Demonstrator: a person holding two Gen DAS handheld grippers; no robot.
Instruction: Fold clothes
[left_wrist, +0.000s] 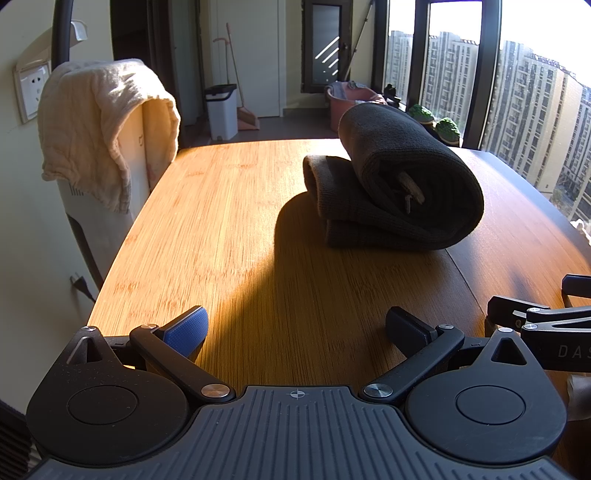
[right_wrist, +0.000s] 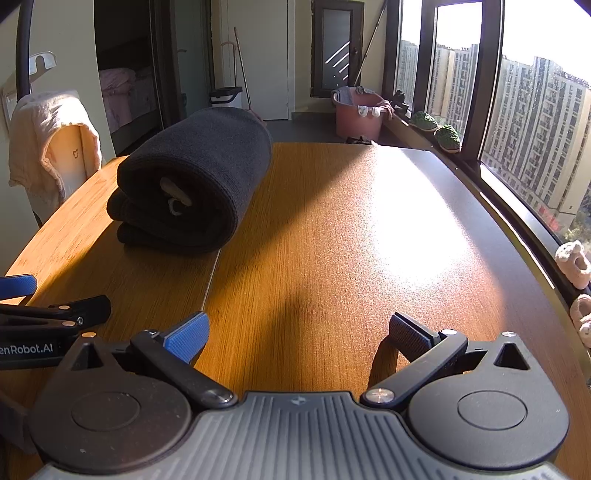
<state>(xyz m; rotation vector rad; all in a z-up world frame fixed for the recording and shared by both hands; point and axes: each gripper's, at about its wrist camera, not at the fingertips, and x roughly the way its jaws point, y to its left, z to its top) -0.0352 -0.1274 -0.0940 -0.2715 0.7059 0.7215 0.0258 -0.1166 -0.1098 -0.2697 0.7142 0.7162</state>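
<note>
A dark grey garment (left_wrist: 402, 192) lies folded in a thick bundle on the wooden table (left_wrist: 221, 229), its top layer rolled over, a light drawstring showing at the open end. In the right wrist view the same garment (right_wrist: 195, 177) sits at the far left of the table (right_wrist: 332, 240). My left gripper (left_wrist: 295, 328) hovers open near the table's front edge, well short of the bundle, nothing between its fingers. My right gripper (right_wrist: 299, 332) is open too, empty, to the right of the bundle. Each gripper's side shows at the edge of the other's view.
A cream cloth (left_wrist: 99, 125) hangs over a white appliance at the table's left. Beyond the table stand a white bin (left_wrist: 221, 110), a broom and a pink basket (right_wrist: 358, 114). Windows run along the right, with green slippers (right_wrist: 436, 129) on the sill.
</note>
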